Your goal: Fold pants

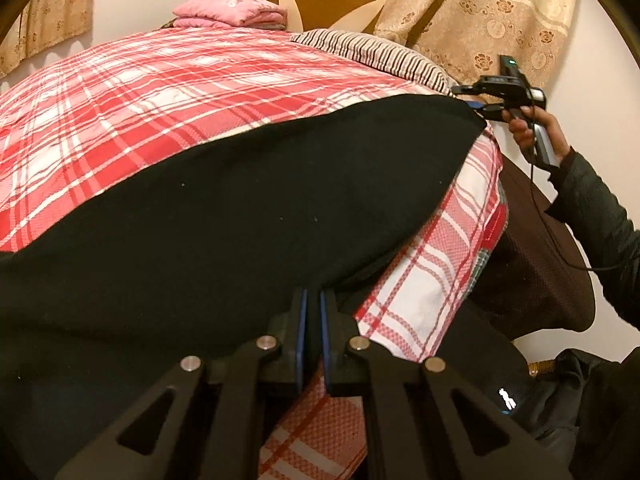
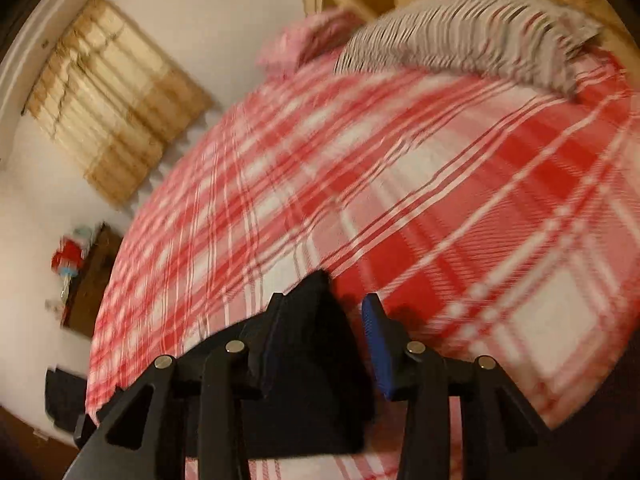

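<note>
The black pants (image 1: 224, 208) lay stretched across the plaid bedsheet (image 1: 120, 104). The left gripper (image 1: 313, 320) clenched their near edge; the right gripper (image 2: 324, 320), parted, had a far-right corner between its 2 jaws.

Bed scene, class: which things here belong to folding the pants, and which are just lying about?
Part of the job:
- black pants
- left hand-held gripper, shut on the pants
- right hand-held gripper, jaws parted around a corner of the pants
- plaid bedsheet, the work surface

Just lying about:
- pink folded quilt
- striped pillow
- curtain
</note>
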Demonstrator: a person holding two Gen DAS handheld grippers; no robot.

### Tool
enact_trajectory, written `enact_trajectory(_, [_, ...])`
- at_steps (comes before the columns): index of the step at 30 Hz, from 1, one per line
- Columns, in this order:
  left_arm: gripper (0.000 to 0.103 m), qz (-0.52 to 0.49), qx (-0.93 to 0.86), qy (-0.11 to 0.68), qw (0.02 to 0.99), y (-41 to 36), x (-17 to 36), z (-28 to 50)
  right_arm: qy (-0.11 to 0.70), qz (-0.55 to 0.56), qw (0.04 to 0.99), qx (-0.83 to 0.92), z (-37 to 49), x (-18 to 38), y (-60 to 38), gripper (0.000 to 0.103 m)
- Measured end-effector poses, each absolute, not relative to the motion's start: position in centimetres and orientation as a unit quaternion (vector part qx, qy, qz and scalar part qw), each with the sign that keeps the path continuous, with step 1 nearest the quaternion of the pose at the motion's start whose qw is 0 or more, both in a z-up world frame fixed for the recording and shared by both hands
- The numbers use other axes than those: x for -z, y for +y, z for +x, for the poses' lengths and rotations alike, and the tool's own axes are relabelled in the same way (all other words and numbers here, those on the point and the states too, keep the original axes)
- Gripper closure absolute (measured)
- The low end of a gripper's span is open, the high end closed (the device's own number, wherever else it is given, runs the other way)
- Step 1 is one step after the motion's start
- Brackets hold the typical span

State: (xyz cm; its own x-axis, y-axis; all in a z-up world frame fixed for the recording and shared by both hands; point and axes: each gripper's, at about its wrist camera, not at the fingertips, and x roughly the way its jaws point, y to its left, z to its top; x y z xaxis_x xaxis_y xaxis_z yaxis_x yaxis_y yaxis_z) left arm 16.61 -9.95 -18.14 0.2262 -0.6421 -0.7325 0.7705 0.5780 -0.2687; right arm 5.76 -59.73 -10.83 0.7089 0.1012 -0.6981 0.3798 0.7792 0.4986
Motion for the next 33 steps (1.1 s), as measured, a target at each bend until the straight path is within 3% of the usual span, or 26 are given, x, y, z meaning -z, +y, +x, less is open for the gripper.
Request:
enact_trajectory(1, [0.096,0.075,0.453,0.426,0.779,-9.9,18.1,16.6,0.382,0.32,0.864,0.072,6.3,11.1,-59.6,0.069])
enact_trajectory(3, [0.096,0.076,0.453,0.426,0.779,-9.8,18.1,16.5,0.401,0.288,0.866,0.081,7.5,11.4,-58.4,0.096])
enact_trajectory(11, [0.096,0.081,0.452,0.424,0.78,-9.9,18.2,16.4,0.37,0.185,0.899,0.146,8.9,9.7,-56.1,0.099])
enact_trajectory(19, [0.094,0.115,0.438,0.401,0.796,-10.3,17.8,15.1,0.379,0.177,0.888,0.193,8.4,12.3,-58.3,0.099])
enact_trajectory(21, [0.085,0.116,0.433,0.397,0.801,-10.1,17.4,14.8,0.379,0.167,0.883,0.222,7.5,11.8,-58.3,0.098])
enact_trajectory(25, [0.053,0.106,0.433,0.381,0.81,-9.5,16.7,14.0,0.334,0.144,0.905,0.221,4.2,9.1,-55.7,0.097])
enact_trajectory(27, [0.049,0.109,0.438,0.378,0.808,-9.7,16.9,13.7,0.314,0.123,0.922,0.191,3.0,7.8,-52.9,0.097])
enact_trajectory(28, [0.049,0.113,0.438,0.381,0.806,-10.0,17.1,13.7,0.311,0.116,0.927,0.172,2.8,7.6,-51.7,0.095])
enact_trajectory(29, [0.049,0.117,0.436,0.386,0.805,-10.3,17.5,13.8,0.318,0.11,0.931,0.145,2.7,7.7,-50.4,0.083])
enact_trajectory(30, [0.049,0.118,0.432,0.392,0.804,-10.5,18.0,14.0,0.33,0.109,0.929,0.124,2.9,8.1,-49.6,0.054])
enact_trajectory(31, [0.046,0.116,0.432,0.394,0.803,-10.5,18.2,14.0,0.353,0.117,0.924,0.096,3.4,9.0,-48.8,0.04])
enact_trajectory(32, [0.045,0.112,0.434,0.393,0.803,-10.6,18.2,14.0,0.364,0.121,0.92,0.086,3.6,9.7,-48.6,0.033])
enact_trajectory(33, [0.044,0.108,0.434,0.392,0.804,-10.5,18.1,13.9,0.374,0.12,0.915,0.087,3.8,10.5,-48.3,0.033])
